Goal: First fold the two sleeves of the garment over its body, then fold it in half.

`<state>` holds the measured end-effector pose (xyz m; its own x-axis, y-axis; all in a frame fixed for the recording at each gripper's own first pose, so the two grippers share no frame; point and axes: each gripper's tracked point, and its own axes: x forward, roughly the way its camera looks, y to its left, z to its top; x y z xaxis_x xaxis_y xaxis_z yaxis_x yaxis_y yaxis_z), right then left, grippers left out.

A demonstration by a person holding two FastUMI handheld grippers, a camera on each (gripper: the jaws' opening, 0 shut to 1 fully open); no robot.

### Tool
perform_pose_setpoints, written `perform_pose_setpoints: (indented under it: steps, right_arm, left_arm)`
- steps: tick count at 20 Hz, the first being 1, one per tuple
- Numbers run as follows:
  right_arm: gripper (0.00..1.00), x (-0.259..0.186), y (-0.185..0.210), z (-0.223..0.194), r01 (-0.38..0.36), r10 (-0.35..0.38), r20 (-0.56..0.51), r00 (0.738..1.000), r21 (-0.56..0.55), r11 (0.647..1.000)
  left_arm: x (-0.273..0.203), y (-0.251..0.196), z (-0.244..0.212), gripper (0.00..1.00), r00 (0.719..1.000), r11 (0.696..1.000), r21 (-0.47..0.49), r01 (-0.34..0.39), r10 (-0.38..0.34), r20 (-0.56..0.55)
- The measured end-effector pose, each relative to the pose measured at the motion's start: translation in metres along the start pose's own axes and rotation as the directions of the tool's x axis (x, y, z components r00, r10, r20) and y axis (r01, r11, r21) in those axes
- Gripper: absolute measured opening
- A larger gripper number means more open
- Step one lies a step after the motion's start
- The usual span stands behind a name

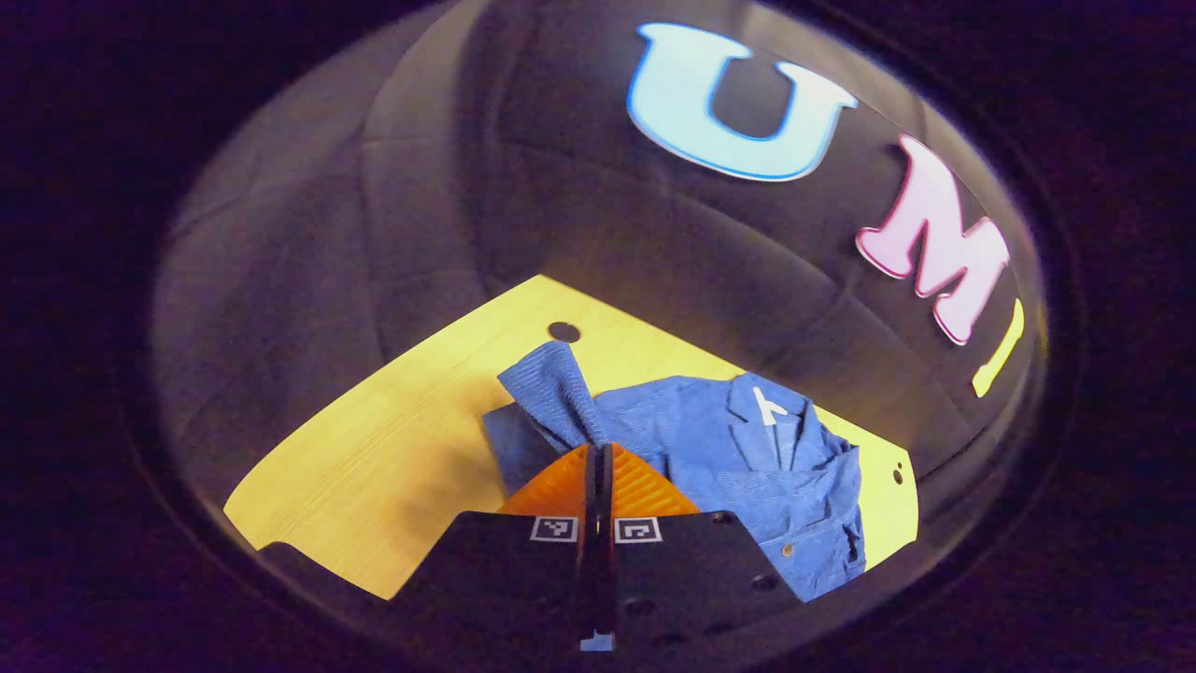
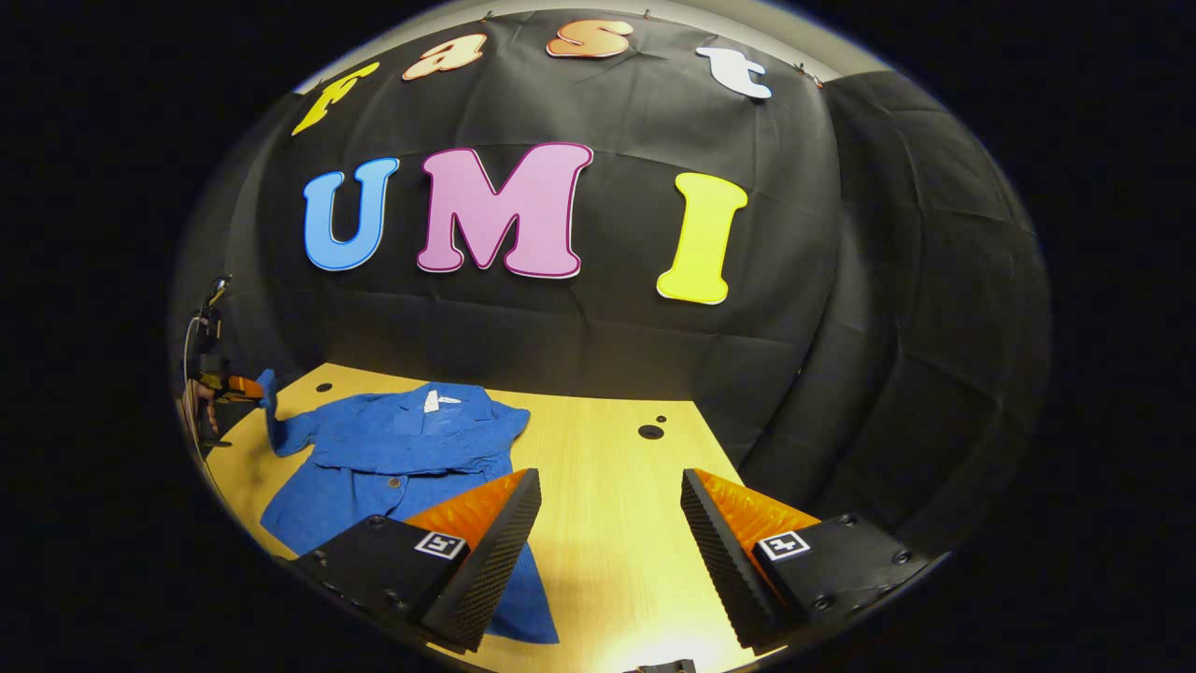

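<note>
Lifting one sleeve (image 1: 551,388) of the blue garment (image 1: 747,458) in closed left tongs (image 1: 598,458); right tongs (image 2: 607,523) gaping wide over the surface (image 2: 607,449); other sleeve seemingly folded already; halving remaining.

Garment (image 2: 392,458): lies on the worktop (image 2: 607,523), toward its left in the right gripper view, collar (image 2: 439,402) toward the booth wall. One sleeve (image 1: 551,383): raised off the worktop, in the left gripper (image 1: 598,458) fingers. Right gripper (image 2: 612,523): above bare worktop, right of the garment.

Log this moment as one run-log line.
left hand-held gripper: shut on sleeve of blue corduroy jacket, lifted | right hand-held gripper: open above yellow wooden table | fold: not done
</note>
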<state>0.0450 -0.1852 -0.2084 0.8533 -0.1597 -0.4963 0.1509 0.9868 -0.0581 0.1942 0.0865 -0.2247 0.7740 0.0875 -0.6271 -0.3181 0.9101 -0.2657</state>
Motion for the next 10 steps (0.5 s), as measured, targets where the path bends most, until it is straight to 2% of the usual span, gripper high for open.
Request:
perform_pose_setpoints:
  steps: [2,4,6,8,10]
  right_arm:
    - [0.96,0.004,-0.001,-0.006,-0.009,0.009,-0.009,1.0,0.018,1.0]
    - [0.96,0.007,-0.009,-0.013,-0.01,0.01,-0.017,1.0,0.031,0.999]
    - [0.97,0.008,-0.019,-0.021,0.003,-0.002,-0.034,0.999,0.044,0.999]
    - [0.97,0.005,-0.032,-0.028,0.027,-0.024,-0.048,0.999,0.065,0.998]
    - [0.96,0.003,-0.043,-0.035,0.049,-0.043,-0.062,0.997,0.095,0.994]
  left_arm:
    - [0.006,-0.083,-0.001,0.0,0.989,0.984,0.099,0.146,-0.147,0.006]
    - [0.012,-0.17,-0.017,0.0,0.956,0.941,0.173,0.293,-0.291,-0.033]
    - [0.023,-0.25,-0.034,0.0,0.911,0.886,0.212,0.413,-0.404,-0.086]
    - [0.029,-0.3,-0.043,0.0,0.887,0.855,0.234,0.462,-0.45,-0.108]
    - [0.037,-0.331,-0.05,0.01,0.878,0.845,0.238,0.478,-0.461,-0.127]
